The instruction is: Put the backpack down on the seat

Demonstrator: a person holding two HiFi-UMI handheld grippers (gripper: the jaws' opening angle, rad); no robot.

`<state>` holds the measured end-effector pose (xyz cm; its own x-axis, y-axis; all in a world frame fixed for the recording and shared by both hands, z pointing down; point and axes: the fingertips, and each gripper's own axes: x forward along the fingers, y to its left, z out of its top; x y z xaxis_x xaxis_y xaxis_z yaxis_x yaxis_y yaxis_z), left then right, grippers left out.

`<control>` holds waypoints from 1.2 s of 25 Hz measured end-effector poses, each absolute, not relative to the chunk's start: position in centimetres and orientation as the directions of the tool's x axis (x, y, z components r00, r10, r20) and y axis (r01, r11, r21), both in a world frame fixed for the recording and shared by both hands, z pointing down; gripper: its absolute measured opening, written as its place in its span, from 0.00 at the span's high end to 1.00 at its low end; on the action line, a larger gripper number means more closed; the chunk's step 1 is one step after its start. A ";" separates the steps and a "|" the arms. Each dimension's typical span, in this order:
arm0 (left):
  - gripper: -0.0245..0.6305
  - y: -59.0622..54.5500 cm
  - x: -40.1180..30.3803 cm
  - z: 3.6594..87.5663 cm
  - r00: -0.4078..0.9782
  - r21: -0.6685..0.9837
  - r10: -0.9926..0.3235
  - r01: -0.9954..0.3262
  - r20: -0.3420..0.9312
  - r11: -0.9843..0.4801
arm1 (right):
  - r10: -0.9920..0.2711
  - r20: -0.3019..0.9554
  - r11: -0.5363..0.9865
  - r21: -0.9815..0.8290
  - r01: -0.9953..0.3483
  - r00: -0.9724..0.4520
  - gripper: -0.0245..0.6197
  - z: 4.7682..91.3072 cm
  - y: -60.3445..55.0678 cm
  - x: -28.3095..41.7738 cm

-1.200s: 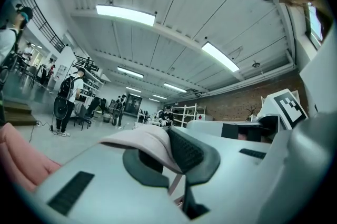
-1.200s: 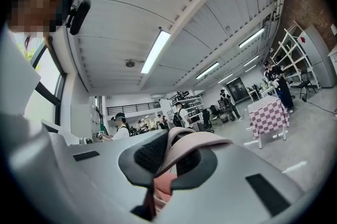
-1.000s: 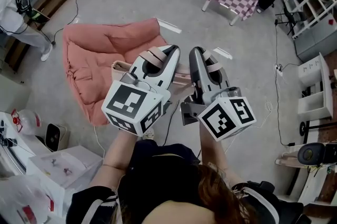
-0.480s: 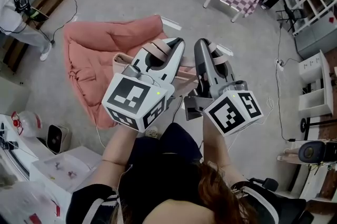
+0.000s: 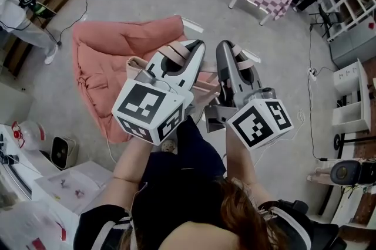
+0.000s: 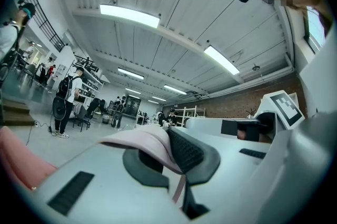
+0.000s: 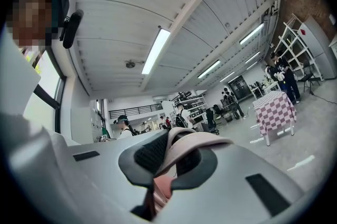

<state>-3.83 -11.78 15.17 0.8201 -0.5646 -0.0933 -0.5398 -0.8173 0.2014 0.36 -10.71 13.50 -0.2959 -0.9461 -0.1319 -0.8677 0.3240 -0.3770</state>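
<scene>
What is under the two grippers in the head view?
A pale pink backpack hangs there by its straps, the left gripper and right gripper each shut on one. The pink seat lies on the floor beyond. The grippers cover most of the backpack's body.

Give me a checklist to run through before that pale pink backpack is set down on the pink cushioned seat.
1. Left hand-held gripper shut on pale pink webbing strap: ok.
2. Right hand-held gripper shut on second pale pink webbing strap: ok.
3. Salmon-pink cushioned seat's visible top free of objects: ok.
4. Pale pink fabric backpack hanging over the seat: cannot tell, grippers hide most of it.
5. Backpack touching seat: cannot tell.
</scene>
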 end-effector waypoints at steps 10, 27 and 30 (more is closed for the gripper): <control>0.93 -16.4 -2.2 16.5 0.807 0.219 -0.586 -0.561 -0.067 -0.798 | -0.940 -0.099 0.336 -0.410 -0.848 -0.325 0.90 15.0 -15.6 2.1; 0.93 -28.4 4.0 18.7 0.790 0.297 -0.612 -0.578 -0.027 -0.760 | -0.923 -0.058 0.363 -0.456 -0.813 -0.380 0.90 17.0 -27.7 8.3; 0.93 -30.1 5.3 19.5 0.788 0.311 -0.616 -0.583 -0.009 -0.751 | -0.920 -0.041 0.363 -0.465 -0.808 -0.390 0.90 17.9 -29.4 9.5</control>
